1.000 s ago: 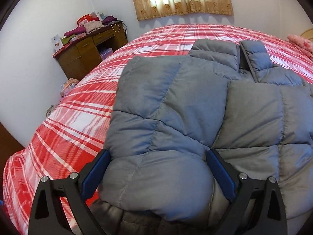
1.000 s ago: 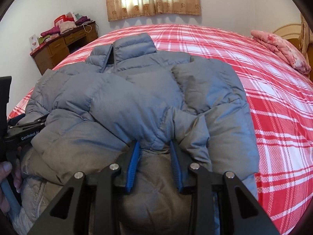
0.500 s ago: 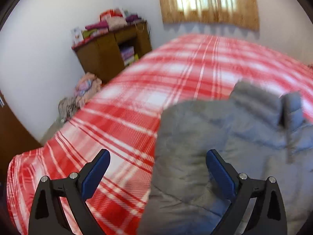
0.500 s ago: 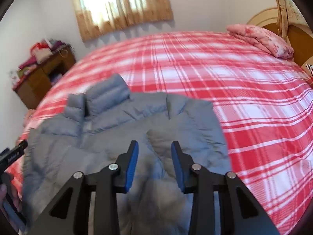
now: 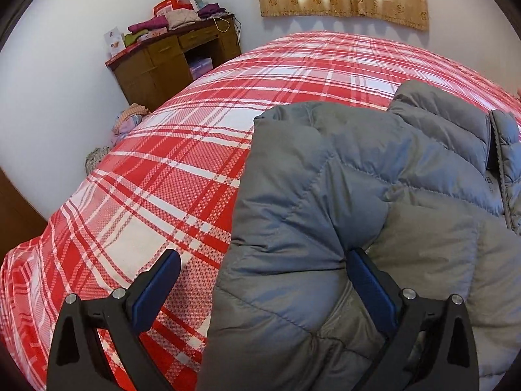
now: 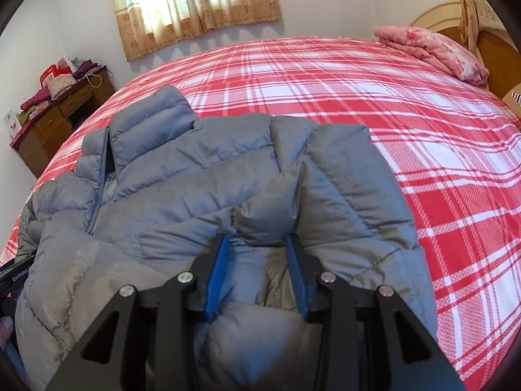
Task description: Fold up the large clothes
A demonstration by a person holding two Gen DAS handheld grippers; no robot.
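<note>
A grey puffer jacket [image 5: 358,195] lies on the red plaid bed [image 5: 146,195], collar pointing away, with its sleeves folded in over the body. My left gripper [image 5: 265,277] stands wide open at the jacket's left edge. Its left finger hangs over the bare sheet and its right finger rests against a jacket fold. In the right wrist view the jacket [image 6: 202,176] fills the near bed. My right gripper [image 6: 259,254] is shut on a puffy fold of the jacket, which bulges out above the blue pads. The left gripper's body [image 6: 13,273] shows at the left edge.
A wooden desk [image 5: 172,55] piled with folded clothes stands against the wall beyond the bed's left side. Loose clothes [image 5: 130,120] lie on the floor beside it. A folded pink blanket [image 6: 433,52] rests by the headboard at the far right.
The left gripper has slid left, from astride a jacket fold to the jacket's edge, its left finger now over the sheet. The right view has rolled and shifted; its jaws still hold fabric.
</note>
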